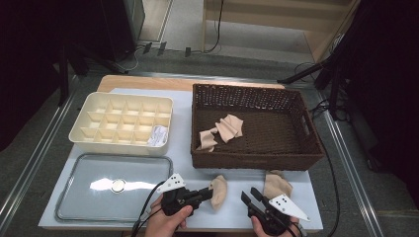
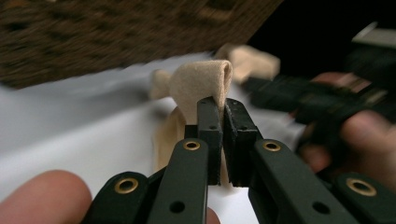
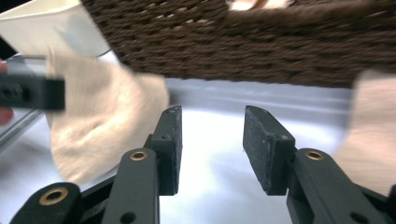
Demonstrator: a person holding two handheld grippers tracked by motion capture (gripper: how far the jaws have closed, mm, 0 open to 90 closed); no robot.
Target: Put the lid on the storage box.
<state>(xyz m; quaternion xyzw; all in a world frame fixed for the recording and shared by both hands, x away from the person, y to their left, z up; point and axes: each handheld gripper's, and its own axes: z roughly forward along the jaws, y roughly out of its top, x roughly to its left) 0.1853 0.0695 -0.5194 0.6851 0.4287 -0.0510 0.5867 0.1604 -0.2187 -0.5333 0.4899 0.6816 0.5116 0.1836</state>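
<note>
Sock (image 1: 218, 191) pinched in my left gripper (image 1: 206, 193), jaws clamped on its folded edge; it lies on the white table (image 1: 232, 221) just before the basket, long axis running near to far. My right gripper (image 1: 249, 197) stands apart with nothing between its jaws, beside a second sock (image 1: 276, 184). Beyond, the brown wicker basket (image 1: 257, 160) holds two more socks (image 1: 223, 131); the divided cream tray (image 1: 122, 123) holds a white packet (image 1: 158, 136).

Cream divided organiser (image 1: 121, 122) beside brown wicker basket (image 1: 257, 163), clear lidded tray (image 1: 114, 185) below it, on white tabletop (image 1: 183, 148).
</note>
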